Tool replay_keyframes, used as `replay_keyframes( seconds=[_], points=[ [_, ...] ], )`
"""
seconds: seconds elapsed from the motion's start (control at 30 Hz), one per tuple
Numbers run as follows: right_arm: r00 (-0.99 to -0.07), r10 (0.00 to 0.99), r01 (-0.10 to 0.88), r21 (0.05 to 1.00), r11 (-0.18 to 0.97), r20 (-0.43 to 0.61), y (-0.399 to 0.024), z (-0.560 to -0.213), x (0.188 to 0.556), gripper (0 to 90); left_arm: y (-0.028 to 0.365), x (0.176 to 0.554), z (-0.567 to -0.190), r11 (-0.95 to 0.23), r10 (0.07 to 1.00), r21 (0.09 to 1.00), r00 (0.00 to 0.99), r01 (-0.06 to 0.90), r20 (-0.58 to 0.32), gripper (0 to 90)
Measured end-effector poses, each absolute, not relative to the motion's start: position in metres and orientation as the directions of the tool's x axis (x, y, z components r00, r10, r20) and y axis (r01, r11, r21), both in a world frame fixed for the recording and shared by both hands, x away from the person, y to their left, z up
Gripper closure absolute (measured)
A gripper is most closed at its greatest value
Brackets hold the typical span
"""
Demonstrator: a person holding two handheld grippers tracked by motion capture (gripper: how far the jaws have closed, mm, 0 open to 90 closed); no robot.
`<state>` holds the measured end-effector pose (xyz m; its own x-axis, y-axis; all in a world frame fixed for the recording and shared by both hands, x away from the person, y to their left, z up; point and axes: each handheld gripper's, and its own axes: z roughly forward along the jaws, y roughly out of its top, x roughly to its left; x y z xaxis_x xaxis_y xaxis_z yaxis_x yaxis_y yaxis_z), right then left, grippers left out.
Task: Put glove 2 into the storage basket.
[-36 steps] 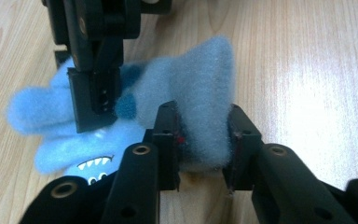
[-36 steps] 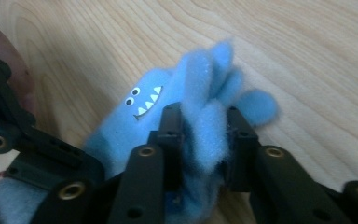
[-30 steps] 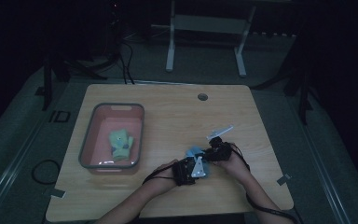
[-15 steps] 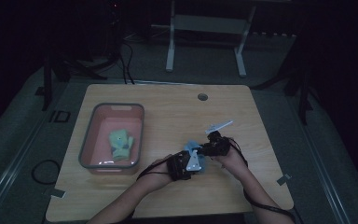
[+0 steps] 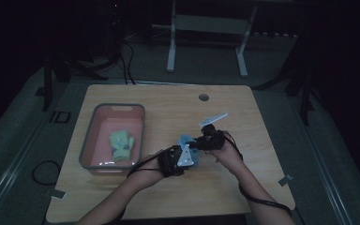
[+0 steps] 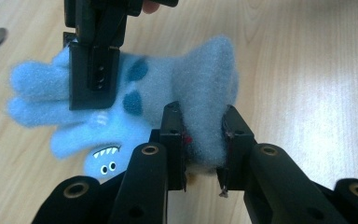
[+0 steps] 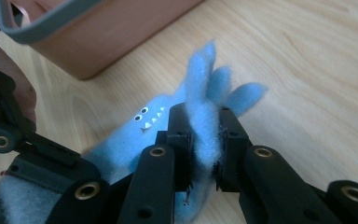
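Observation:
A fuzzy blue glove (image 5: 185, 140) with dark spots and a small toothy face hangs between my two grippers, lifted off the wooden table (image 5: 262, 140). In the left gripper view, my left gripper (image 6: 200, 116) is shut on the glove (image 6: 200, 74) at its cuff end. In the right gripper view, my right gripper (image 7: 203, 116) is shut on the glove (image 7: 121, 149) at its finger end, with the blue fingers (image 7: 235, 93) sticking out past the jaws. In the high view, the left gripper (image 5: 187, 153) sits just nearer than the right gripper (image 5: 194, 143).
A pink tub (image 5: 112, 108) stands on the table's left half, with a green glove (image 5: 122, 143) lying in it. The tub (image 7: 88, 42) is close beyond the blue glove in the right gripper view. A round hole (image 5: 204, 97) sits near the table's far edge.
Both hands have risen and shifted away from the front edge, carrying the blue glove up with them. Both grips are unchanged.

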<state>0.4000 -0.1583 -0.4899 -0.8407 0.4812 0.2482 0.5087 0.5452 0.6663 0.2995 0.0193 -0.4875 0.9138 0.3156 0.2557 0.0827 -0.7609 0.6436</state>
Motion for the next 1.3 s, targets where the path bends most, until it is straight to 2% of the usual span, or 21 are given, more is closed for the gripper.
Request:
replay_keyframes(
  seconds=[0.57,1.3],
  points=[
    [-0.877,0.423,0.451,0.696,0.559,0.228,-0.114,-0.457,0.410,79.4,0.057,0.300,-0.459,-0.769,0.359,0.629,0.889,0.110,0.284,75.9],
    [-0.916,0.344,0.381,0.717,0.584,0.206,-0.044,-0.433,0.414,79.6,0.114,0.288,-0.438,-0.769,0.438,0.617,0.842,0.169,0.316,76.0]
  ],
)
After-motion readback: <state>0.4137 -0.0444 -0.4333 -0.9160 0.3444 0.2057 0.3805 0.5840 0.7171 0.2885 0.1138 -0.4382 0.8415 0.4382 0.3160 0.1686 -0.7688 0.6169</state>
